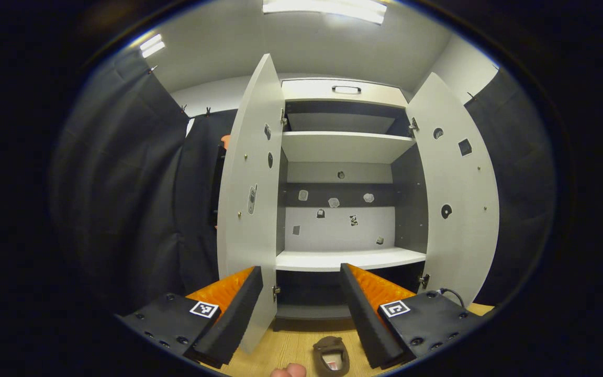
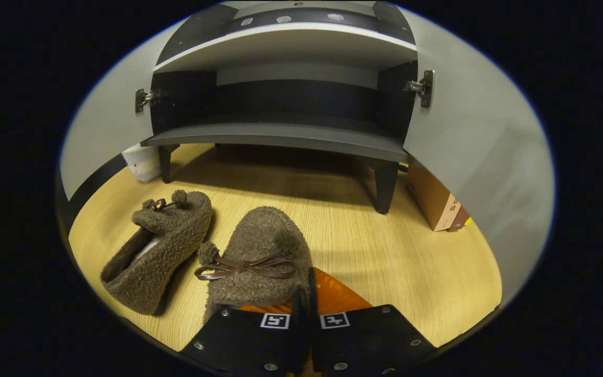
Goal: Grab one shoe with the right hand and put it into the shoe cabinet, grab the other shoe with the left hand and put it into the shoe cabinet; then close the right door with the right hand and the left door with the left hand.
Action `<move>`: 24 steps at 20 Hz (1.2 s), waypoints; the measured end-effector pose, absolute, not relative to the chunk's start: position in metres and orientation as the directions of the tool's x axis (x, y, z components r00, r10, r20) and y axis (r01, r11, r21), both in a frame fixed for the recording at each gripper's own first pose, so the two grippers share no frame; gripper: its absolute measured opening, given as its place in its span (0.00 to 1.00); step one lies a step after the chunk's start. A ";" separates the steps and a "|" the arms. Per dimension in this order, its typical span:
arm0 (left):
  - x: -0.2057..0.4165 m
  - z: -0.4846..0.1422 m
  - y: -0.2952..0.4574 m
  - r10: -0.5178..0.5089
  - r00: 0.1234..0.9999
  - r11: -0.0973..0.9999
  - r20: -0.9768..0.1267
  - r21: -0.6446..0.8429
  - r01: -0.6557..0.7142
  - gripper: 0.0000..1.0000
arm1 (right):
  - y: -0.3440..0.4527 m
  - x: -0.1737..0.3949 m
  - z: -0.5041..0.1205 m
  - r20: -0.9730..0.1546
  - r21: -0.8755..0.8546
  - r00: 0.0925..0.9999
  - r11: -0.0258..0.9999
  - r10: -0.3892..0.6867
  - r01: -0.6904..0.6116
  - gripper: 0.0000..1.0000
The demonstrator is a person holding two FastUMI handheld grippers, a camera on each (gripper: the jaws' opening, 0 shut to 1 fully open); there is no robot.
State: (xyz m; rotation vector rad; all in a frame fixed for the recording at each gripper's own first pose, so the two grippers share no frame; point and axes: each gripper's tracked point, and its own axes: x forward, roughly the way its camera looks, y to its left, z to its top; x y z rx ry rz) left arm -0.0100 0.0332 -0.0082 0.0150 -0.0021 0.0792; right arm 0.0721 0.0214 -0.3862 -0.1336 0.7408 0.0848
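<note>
— So, how far along is it?
— Barely begun, by my reading. Both brown fleece slippers lie on the wooden floor [image 2: 385, 251] before the shoe cabinet [image 1: 343, 146], none inside it. The right gripper [image 2: 309, 288] has its fingers drawn almost together at the collar of the right slipper [image 2: 265, 251], the one with the bow facing the camera. Whether both fingers truly pinch the fleece, I cannot tell; the slipper hides one of them.
— And the other slipper?
— The left slipper [image 2: 155, 251] lies just beside the first, toward the floor's left edge in the right gripper view, tilted, its toe toward the cabinet's front leg [image 2: 164, 163]. Nothing touches it.
— The left gripper?
— The left gripper [image 1: 301, 309] is spread wide, holding nothing, facing the open cabinet.
— What is in the cabinet?
— No shoes. The middle shelf [image 1: 348, 259] and bottom shelf [image 2: 280, 139] look bare. The left door [image 1: 252, 193] and right door [image 1: 456, 193] both stand open.
— So what remains?
— 2 shoes to shelve, 2 doors to shut. A cardboard box [image 2: 435, 201] sits by the cabinet's right leg.
</note>
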 end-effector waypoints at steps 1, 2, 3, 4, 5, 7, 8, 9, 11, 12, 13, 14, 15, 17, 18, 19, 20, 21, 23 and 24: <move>-0.008 -0.011 0.034 0.080 0.997 0.997 -0.004 0.013 -0.080 0.99 | 0.022 0.067 -0.376 -0.663 -0.084 0.748 0.990 0.031 -0.115 0.07; -0.007 -0.015 0.035 0.077 0.997 0.997 -0.015 0.015 -0.077 0.96 | 0.022 0.062 -0.363 -0.648 -0.070 0.761 0.993 0.028 -0.096 0.07; -0.006 -0.017 0.037 0.081 0.996 0.997 -0.022 0.019 -0.080 0.96 | 0.022 0.058 -0.345 -0.617 -0.056 0.787 0.996 0.025 -0.075 0.07; -0.005 -0.019 0.040 0.083 0.996 0.996 -0.024 0.022 -0.083 0.96 | 0.022 0.058 -0.323 -0.576 -0.048 0.817 0.997 0.020 -0.058 0.07; -0.003 -0.021 0.042 0.085 0.996 0.996 -0.027 0.022 -0.085 0.96 | 0.021 0.055 -0.296 -0.534 -0.047 0.846 0.998 0.015 -0.047 0.07; -0.002 -0.025 0.043 0.081 0.996 0.997 -0.034 0.011 -0.081 0.96 | 0.027 0.050 -0.243 -0.448 -0.049 0.894 0.998 0.013 -0.039 0.07; -0.001 -0.026 0.042 0.075 0.997 0.997 -0.036 0.005 -0.075 0.93 | 0.031 0.050 -0.216 -0.408 -0.047 0.913 0.998 0.016 -0.039 0.07; 0.000 -0.027 0.040 0.068 0.997 0.998 -0.037 0.001 -0.068 0.93 | 0.035 0.055 -0.186 -0.364 -0.042 0.931 0.998 0.023 -0.041 0.07; 0.001 -0.029 0.037 0.053 0.998 0.999 -0.036 0.001 -0.053 0.96 | 0.042 0.069 -0.128 -0.271 -0.037 0.962 0.999 0.022 -0.034 0.06; 0.000 -0.029 0.034 0.042 0.999 0.999 -0.034 0.002 -0.042 0.96 | 0.044 0.081 -0.102 -0.234 -0.038 0.972 0.999 0.017 -0.026 0.06; -0.001 -0.029 0.032 0.034 0.999 0.999 -0.032 0.003 -0.034 0.96 | 0.048 0.094 -0.080 -0.209 -0.039 0.978 0.999 0.022 -0.031 0.06; -0.002 -0.028 0.030 0.024 0.999 1.000 -0.029 0.003 -0.024 0.96 | 0.053 0.109 -0.059 -0.183 -0.041 0.983 0.998 0.033 -0.041 0.06; -0.003 -0.028 0.028 0.016 0.999 1.000 -0.029 0.004 -0.016 0.93 | 0.056 0.126 -0.039 -0.156 -0.042 0.987 0.998 0.037 -0.044 0.06; -0.004 -0.029 0.027 0.009 1.000 1.000 -0.030 0.009 -0.008 0.97 | 0.063 0.160 -0.004 -0.122 -0.021 0.992 0.999 0.039 -0.042 0.06; -0.006 -0.028 0.027 0.009 1.000 1.000 -0.024 0.010 -0.009 0.96 | 0.061 0.190 0.007 -0.128 -0.006 0.991 0.999 0.038 -0.039 0.06; -0.006 -0.027 0.027 0.010 1.000 1.000 -0.021 0.010 -0.009 0.99 | 0.065 0.211 0.013 -0.151 0.011 0.988 0.999 0.034 -0.033 0.06; -0.007 -0.027 0.028 0.012 1.000 1.000 -0.018 0.010 -0.012 0.96 | 0.067 0.236 0.015 -0.169 0.017 0.985 0.999 0.033 -0.031 0.06; -0.008 -0.027 0.030 0.021 1.000 1.000 -0.016 0.013 -0.021 0.99 | 0.067 0.259 0.010 -0.189 0.009 0.982 1.000 0.022 -0.021 0.06; -0.010 -0.028 0.038 0.040 0.999 0.999 -0.010 0.015 -0.040 0.96 | 0.068 0.305 -0.004 -0.240 -0.040 0.971 0.999 -0.004 -0.006 0.06; -0.010 -0.030 0.042 0.049 0.999 0.999 -0.015 0.008 -0.049 0.96 | 0.070 0.323 -0.014 -0.276 -0.060 0.961 0.998 -0.015 -0.002 0.07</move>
